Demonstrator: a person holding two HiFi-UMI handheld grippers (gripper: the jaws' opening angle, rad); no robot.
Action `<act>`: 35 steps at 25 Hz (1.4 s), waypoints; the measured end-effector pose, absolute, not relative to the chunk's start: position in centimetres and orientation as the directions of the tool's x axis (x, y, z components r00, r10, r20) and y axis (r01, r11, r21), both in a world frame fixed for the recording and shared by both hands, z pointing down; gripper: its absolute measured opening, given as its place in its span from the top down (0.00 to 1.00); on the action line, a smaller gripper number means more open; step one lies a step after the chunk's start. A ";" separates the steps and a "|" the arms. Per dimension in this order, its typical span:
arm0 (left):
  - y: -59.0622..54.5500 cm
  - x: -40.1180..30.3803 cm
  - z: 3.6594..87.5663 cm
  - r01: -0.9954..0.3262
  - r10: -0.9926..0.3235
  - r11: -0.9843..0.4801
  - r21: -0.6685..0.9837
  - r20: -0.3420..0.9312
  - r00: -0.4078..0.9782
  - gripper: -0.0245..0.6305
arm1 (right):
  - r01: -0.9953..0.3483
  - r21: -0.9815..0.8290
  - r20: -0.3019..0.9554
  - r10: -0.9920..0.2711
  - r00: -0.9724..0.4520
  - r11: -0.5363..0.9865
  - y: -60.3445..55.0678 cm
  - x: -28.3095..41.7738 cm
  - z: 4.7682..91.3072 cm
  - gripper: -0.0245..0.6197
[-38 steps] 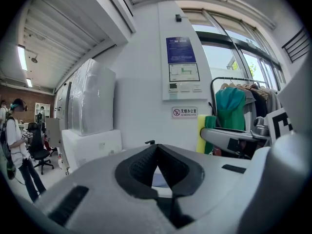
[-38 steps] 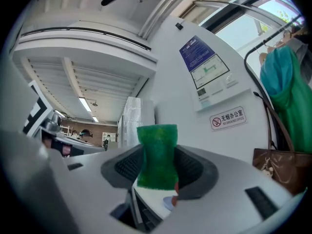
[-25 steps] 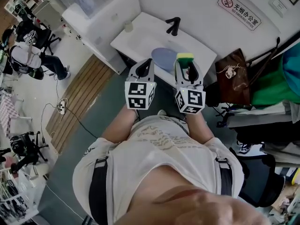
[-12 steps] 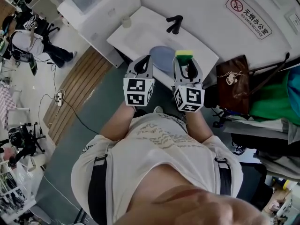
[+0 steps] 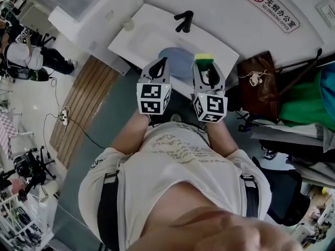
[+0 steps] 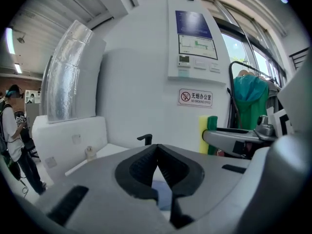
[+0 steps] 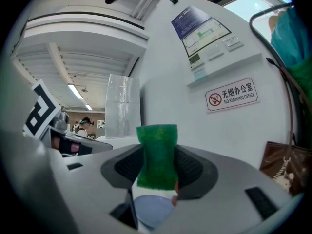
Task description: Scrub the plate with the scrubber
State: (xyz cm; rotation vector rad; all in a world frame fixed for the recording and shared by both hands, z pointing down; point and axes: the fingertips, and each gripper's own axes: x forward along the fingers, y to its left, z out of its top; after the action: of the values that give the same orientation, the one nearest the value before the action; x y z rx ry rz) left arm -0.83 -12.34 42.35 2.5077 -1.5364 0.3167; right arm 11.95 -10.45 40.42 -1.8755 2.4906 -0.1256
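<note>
Both grippers have come forward and a little lower toward the white sink [image 5: 137, 31] since a second ago, so that in the head view their tips now overlap the sink's near edge. At that near edge, on the side away from the black faucet [image 5: 184, 21], lies the pale blue plate [image 5: 178, 61], flat and untouched. The left gripper [image 6: 157, 149] is clenched with nothing between its jaws and hovers above the near edge of the sink. The right gripper [image 5: 207, 70], beside it over the same edge, is grasping the scrubber [image 7: 157, 152], a yellow sponge with a green scouring face. Its pads pinch the sponge at the waist, so it bulges above them and juts past the tips. That pinch suggests a light, soft thing that will give under pressure, so the free end should meet the plate. The plate looks stiff, smooth and probably light, likely to skate or tip under a sideways rub and to chip on the sink. It is best steadied at its rim by the left gripper, which must first open
</note>
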 end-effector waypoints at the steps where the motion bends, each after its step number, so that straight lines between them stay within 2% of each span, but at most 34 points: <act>1: -12.7 -0.7 42.5 -0.887 -0.847 -0.459 0.046 0.277 0.453 0.93 | -0.962 -0.078 0.034 -0.963 -0.266 0.263 -10.7 12.1 40.5 0.65; 14: -20.0 -1.5 46.9 -0.823 -0.755 -0.565 0.055 0.368 0.543 0.93 | -0.992 -0.066 0.102 -0.988 -0.113 0.107 -15.1 12.3 42.6 0.65; 24: -26.9 -3.3 52.1 -0.730 -0.606 -0.681 0.055 0.517 0.605 0.93 | -0.995 -0.080 0.137 -0.989 0.052 -0.063 -18.3 11.7 43.7 0.65; 27: -28.3 -3.3 54.2 -0.687 -0.537 -0.725 0.061 0.575 0.618 0.93 | -0.989 -0.091 0.161 -0.982 0.097 -0.113 -18.7 11.7 44.7 0.65; 35: -30.5 -2.0 61.8 -0.564 -0.251 -0.800 0.204 0.740 0.624 0.93 | -0.966 -0.084 0.230 -0.948 0.220 -0.245 -18.1 12.1 46.7 0.65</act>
State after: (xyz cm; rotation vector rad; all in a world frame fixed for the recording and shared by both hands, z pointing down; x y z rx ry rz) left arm -2.05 -30.46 61.77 2.4294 -0.6455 1.0151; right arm 12.07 -18.12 46.67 -2.5125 1.9756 -0.3779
